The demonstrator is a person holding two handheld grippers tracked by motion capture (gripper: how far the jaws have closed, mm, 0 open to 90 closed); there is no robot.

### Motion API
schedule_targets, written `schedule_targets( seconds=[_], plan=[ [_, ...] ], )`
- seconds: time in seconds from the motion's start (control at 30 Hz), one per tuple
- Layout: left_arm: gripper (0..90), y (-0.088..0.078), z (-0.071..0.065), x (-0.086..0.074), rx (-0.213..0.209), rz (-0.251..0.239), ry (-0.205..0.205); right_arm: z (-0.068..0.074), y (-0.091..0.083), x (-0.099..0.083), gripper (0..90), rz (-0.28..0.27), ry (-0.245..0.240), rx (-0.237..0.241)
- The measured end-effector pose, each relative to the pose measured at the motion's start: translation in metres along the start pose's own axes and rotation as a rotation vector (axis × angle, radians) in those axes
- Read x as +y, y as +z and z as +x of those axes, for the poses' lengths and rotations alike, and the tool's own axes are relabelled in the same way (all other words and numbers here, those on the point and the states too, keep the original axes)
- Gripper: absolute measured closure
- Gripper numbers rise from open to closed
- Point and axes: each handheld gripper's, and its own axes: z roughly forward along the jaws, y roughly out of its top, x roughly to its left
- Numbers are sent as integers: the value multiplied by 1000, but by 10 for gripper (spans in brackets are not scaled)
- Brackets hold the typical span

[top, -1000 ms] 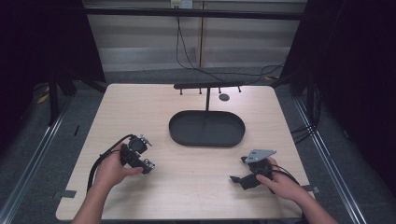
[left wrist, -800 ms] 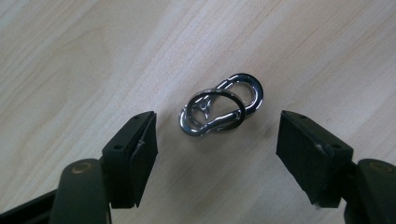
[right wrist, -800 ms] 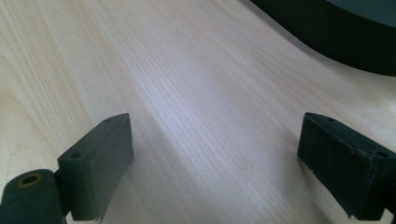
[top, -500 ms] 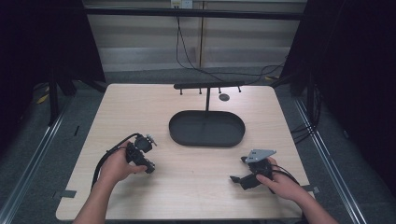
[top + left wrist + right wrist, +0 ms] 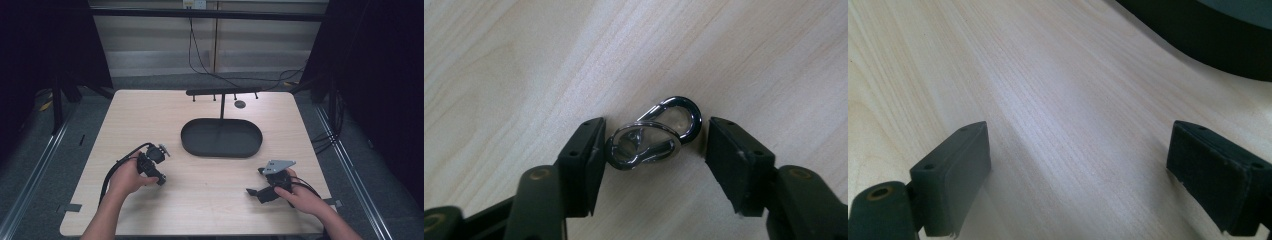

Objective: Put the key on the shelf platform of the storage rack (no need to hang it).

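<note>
Table: a pale wood-grain table [image 5: 200, 200] carries everything; dark floor and cables surround it.
Stand: a black oval tray base [image 5: 221, 138] sits at the middle of the table, with a thin black post rising to a black crossbar with short pegs [image 5: 223, 92] near the far edge.
Small disc: a small dark round disc [image 5: 240, 104] lies on the table just beyond the tray, right of the post.
Clips: two shiny silver metal snap clips linked together [image 5: 653, 133] lie flat on the table at the near left, between the jaws of the left claw.
Left claw: the left claw [image 5: 651, 150], held in the person's left hand [image 5: 127, 175], is partly open around the clips; one pad touches or nearly touches the lower clip, the other pad stands just clear of the upper clip, so it has no grip on them.
Right claw: the right claw [image 5: 1078, 175], held in the right hand [image 5: 302, 197] at the near right of the table, stands wide open over bare wood and holds nothing; the tray's dark edge shows beyond it.
</note>
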Motion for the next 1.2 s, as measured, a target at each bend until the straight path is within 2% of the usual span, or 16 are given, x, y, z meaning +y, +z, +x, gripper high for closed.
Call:
schedule_targets(
  seconds=[0.37,0.87,1.0,1.2],
  plan=[
    [532,-1,-7,3,-6,44,-6,0,0,0,100,0,0,0],
    [511,-1,-7,7,-27,36,-1,0,0,0,100,0,1,1],
    [472,-3,-6,7,-25,6,-7,0,0,0,100,0,1,0],
    [456,-2,-6,9,-31,5,7,0,0,0,100,0,1,1]
  ],
)
